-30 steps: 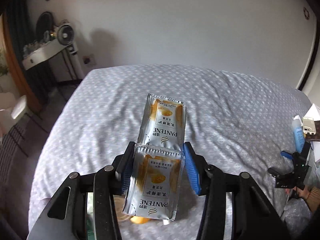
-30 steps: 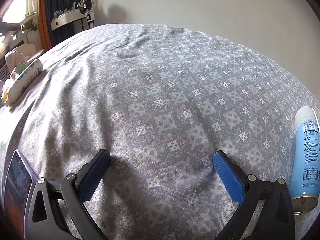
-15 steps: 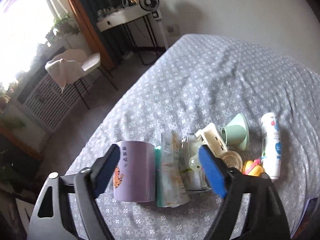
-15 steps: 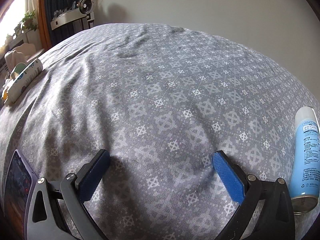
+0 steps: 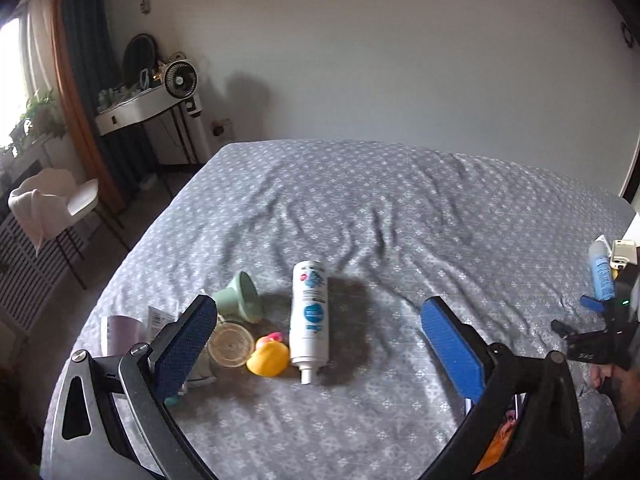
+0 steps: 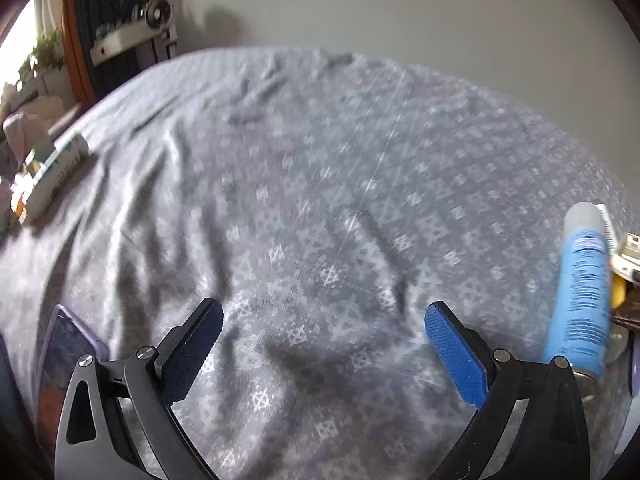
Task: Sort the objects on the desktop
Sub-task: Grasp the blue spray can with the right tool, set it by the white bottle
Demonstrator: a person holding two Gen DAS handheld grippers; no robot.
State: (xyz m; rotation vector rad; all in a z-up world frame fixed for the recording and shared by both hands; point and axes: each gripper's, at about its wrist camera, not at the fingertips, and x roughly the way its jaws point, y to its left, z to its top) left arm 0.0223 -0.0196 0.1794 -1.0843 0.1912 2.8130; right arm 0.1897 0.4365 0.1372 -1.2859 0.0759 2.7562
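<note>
Left gripper [image 5: 318,330]: jaws just opened wide, nothing between; white spray bottle [image 5: 309,317] lies on bed [image 5: 400,208] ahead, rubber duck [image 5: 268,357], green cup [image 5: 239,297] alongside. Right gripper [image 6: 324,338]: jaws spread, empty; blue spray can [image 6: 582,296] just right.

— What is recorded beyond the bed?

— A white fan [image 5: 181,79] is noted on a white console table [image 5: 136,109] against the wall [image 5: 380,48]. Dark curtains [image 5: 86,56] and potted plants [image 5: 40,114] are observed by the window.

— And nearer?

— A white chair [image 5: 52,200] draped with cloth is seen beside the bed's grey patterned sheet [image 5: 400,208], which is creased.
</note>
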